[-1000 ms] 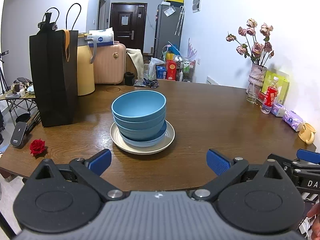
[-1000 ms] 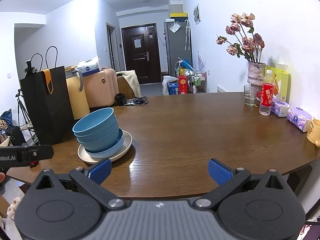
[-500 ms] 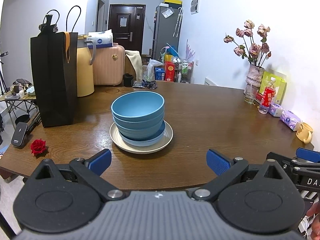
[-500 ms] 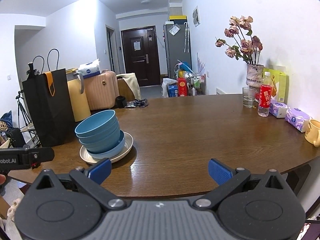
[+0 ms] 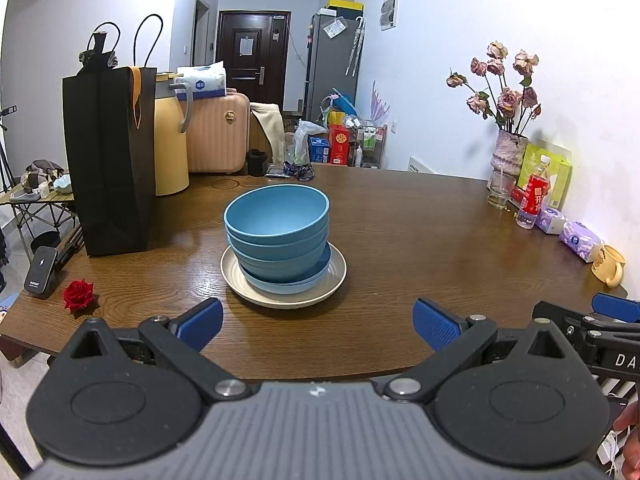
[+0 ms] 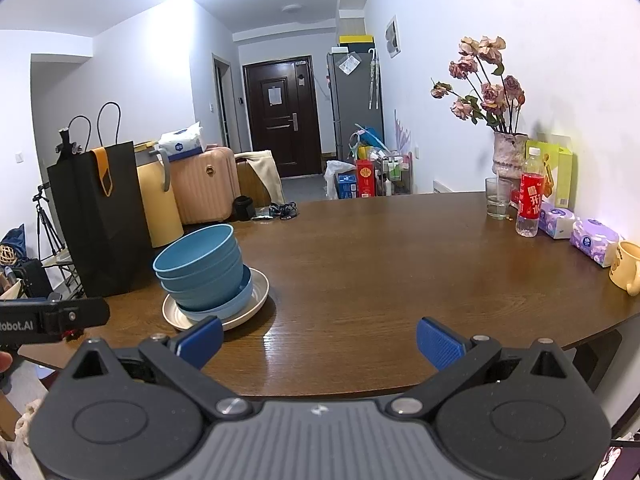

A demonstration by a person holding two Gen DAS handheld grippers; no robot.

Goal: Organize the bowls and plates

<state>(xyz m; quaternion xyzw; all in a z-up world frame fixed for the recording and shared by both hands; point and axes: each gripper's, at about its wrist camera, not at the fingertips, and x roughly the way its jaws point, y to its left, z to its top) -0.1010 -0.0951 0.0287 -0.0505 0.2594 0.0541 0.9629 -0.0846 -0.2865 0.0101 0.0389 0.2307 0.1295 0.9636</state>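
Both grippers hang at the near table edge, left gripper (image 5: 318,322) and right gripper (image 6: 319,340) spread wide and holding nothing. Just ahead of the left fingers, bowls (image 5: 277,222) sit nested on the plate (image 5: 334,280), so the stacking looks done. Beyond lie bare wooden table (image 6: 400,264), a black bag (image 5: 108,152), then vase (image 6: 509,152) and door (image 6: 282,116).

Left gripper (image 5: 318,322) jaws wide apart, empty, held near table edge facing the stacked blue bowls (image 5: 277,227). Bowls nested on a light blue plate (image 5: 316,278), itself on a cream plate (image 5: 338,276), on the wooden table (image 5: 420,248). Black paper bag (image 5: 110,156) upright left of stack; red rose (image 5: 78,294) near left edge; right gripper (image 5: 616,308) partly visible at far right.
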